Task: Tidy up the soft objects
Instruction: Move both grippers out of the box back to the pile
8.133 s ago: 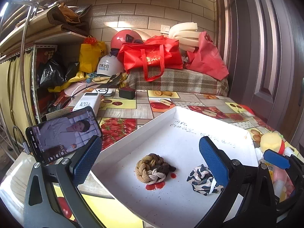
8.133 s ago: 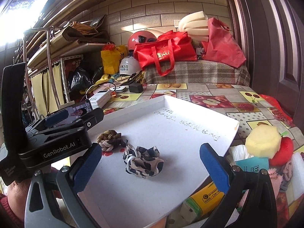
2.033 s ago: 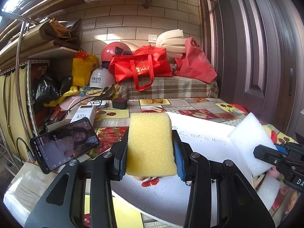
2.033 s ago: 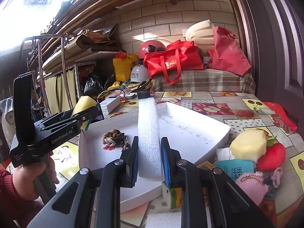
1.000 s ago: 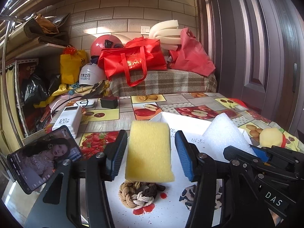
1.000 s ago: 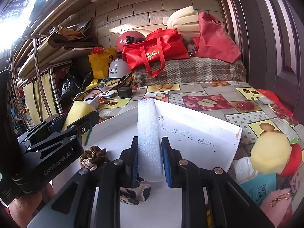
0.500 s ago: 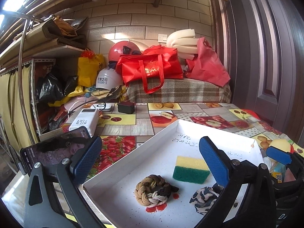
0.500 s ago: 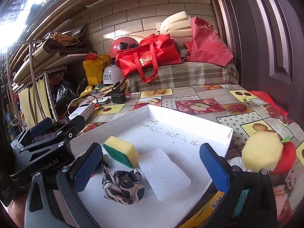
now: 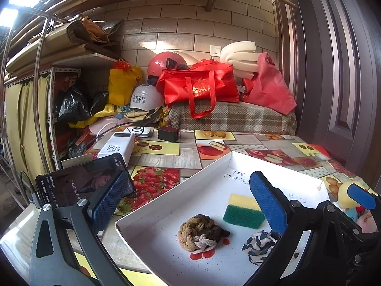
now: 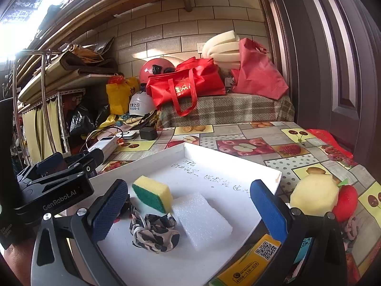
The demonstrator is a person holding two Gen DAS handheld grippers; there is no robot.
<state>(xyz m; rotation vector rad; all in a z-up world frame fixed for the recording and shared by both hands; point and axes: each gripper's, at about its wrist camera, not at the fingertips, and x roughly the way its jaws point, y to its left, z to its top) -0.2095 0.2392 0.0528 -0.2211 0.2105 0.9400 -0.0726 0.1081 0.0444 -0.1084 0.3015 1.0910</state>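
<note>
1. Left gripper point(image 9: 190, 205) gapes wide, holding nothing.
2. Right gripper point(image 10: 190, 207) likewise wide and empty.
3. In the white tray point(image 10: 238, 164): scouring sponge point(image 10: 153, 196) at ten o'clock of the foam block point(image 10: 202, 219), touching it.

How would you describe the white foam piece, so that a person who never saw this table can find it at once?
Find the shallow white tray on the fruit-patterned tablecloth. Inside it, near the front right, lies the white foam block, flat, with a corner against the yellow-and-green sponge and the patterned scrunchie to its left. It is the only plain white, grainy slab there.
</note>
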